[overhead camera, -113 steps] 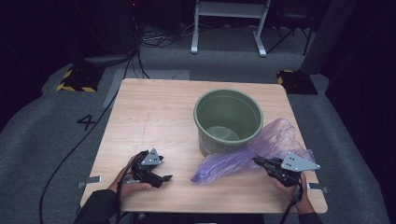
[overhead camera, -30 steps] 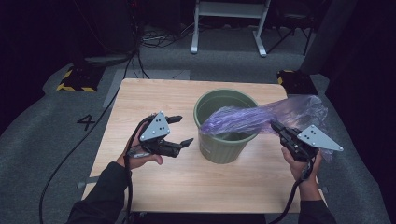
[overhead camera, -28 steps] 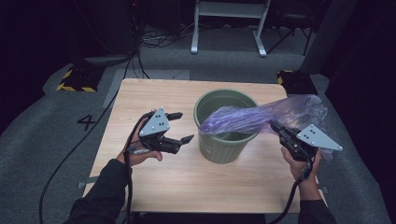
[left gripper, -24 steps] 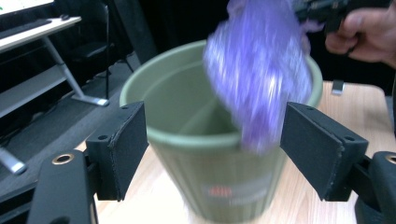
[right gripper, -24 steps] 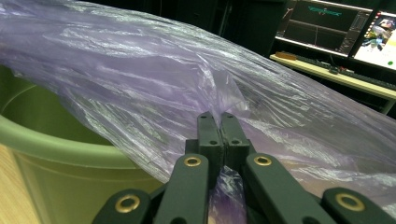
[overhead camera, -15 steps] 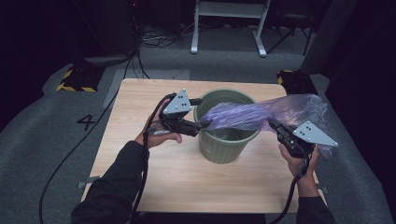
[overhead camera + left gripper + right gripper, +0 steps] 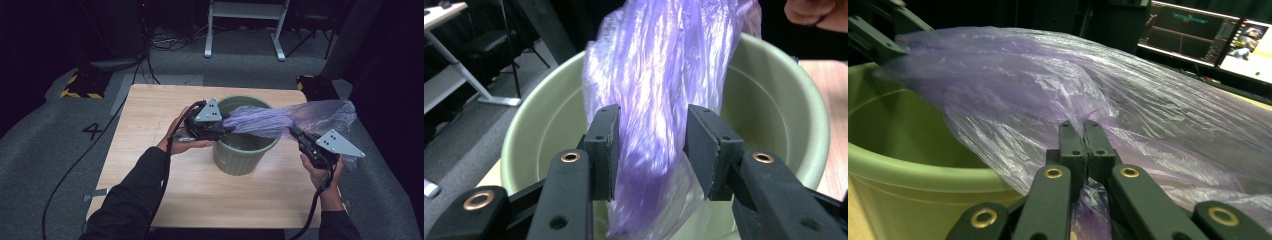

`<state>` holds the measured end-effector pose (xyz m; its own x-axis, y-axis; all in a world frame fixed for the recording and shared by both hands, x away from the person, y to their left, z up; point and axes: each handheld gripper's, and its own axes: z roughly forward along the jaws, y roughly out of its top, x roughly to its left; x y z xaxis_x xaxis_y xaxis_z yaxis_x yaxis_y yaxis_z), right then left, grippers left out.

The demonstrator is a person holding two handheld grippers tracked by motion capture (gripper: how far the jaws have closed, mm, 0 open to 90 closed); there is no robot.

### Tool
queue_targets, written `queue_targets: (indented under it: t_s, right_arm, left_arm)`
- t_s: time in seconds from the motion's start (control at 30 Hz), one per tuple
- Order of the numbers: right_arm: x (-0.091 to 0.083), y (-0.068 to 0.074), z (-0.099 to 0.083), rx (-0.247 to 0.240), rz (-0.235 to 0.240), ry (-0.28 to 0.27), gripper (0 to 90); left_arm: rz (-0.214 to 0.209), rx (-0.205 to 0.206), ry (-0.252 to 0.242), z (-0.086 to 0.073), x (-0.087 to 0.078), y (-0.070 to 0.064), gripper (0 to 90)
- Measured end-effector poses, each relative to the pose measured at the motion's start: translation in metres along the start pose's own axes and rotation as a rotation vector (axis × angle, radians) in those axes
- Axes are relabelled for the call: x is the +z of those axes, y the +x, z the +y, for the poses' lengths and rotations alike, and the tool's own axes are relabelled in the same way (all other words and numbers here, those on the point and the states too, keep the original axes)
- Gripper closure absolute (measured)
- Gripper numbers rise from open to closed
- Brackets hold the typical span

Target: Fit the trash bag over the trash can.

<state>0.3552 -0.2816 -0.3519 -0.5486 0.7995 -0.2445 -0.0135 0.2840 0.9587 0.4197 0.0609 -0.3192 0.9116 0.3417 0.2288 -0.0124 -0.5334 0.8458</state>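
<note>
**Bag strung over bin, left gripper about to take its end**

Nearest the person, the right gripper (image 7: 294, 131) sits off the table's right edge, jaws pressed together on a fold of the purple bag (image 7: 280, 119). In the right gripper view the two jaws meet with film pinched between them (image 7: 1083, 131). This grip carries the bag's bulky end.

From there the bag runs as one long twisted rope, its long axis lying right to left across the mouth of the green bin (image 7: 240, 162). It hangs above the rim, not inside. The narrow end reaches the bin's left rim.

At that end stands the left gripper (image 7: 227, 130). In the left gripper view its jaws are apart, one on each side of the bag (image 7: 659, 100), the film passing straight between them with the bin (image 7: 774, 95) open beyond. The pads (image 7: 605, 145) look to be just at the film, not yet squeezing it. Judgement: the bag lies dead ahead of the left gripper; closing is all that remains to secure the end.

Count: one bag, one bin, two grippers, one table (image 7: 150, 125).
</note>
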Motion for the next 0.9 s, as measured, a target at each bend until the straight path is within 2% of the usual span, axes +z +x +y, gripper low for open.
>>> queue_targets:
  t_s: [0.07, 0.3, 0.37, 0.47, 0.6, 0.73, 0.8, 0.9]
  right_arm:
    - [0.002, 0.003, 0.002, -0.011, 0.011, -0.001, 90.0]
    - [0.007, 0.013, 0.01, -0.05, 0.036, -0.001, 90.0]
    - [0.007, 0.015, 0.012, -0.062, 0.042, -0.002, 90.0]
    - [0.001, 0.018, 0.012, -0.078, 0.043, -0.004, 90.0]
    - [-0.012, 0.014, 0.008, -0.078, 0.037, -0.006, 90.0]
    - [-0.023, 0.006, 0.005, -0.08, 0.016, -0.004, 89.9]
    - [-0.027, 0.003, 0.005, -0.078, 0.007, -0.007, 89.7]
    - [-0.029, 0.002, 0.007, -0.081, 0.005, -0.012, 89.5]
  left_arm:
    - [-0.008, -0.009, 0.013, 0.001, 0.002, 0.0, 54.5]
    - [-0.018, 0.009, 0.035, 0.004, 0.007, -0.003, 52.5]
    - [-0.005, 0.0, 0.021, 0.005, 0.005, -0.003, 50.8]
    - [0.008, -0.031, -0.021, 0.004, 0.0, -0.001, 41.1]
    - [0.019, -0.056, -0.043, 0.002, -0.007, 0.002, 34.8]
    - [0.02, -0.06, -0.047, 0.003, -0.007, 0.003, 36.7]
    - [-0.005, -0.053, -0.051, 0.005, -0.004, 0.001, 37.4]
    - [-0.001, -0.019, -0.018, 0.01, 0.004, -0.004, 48.7]
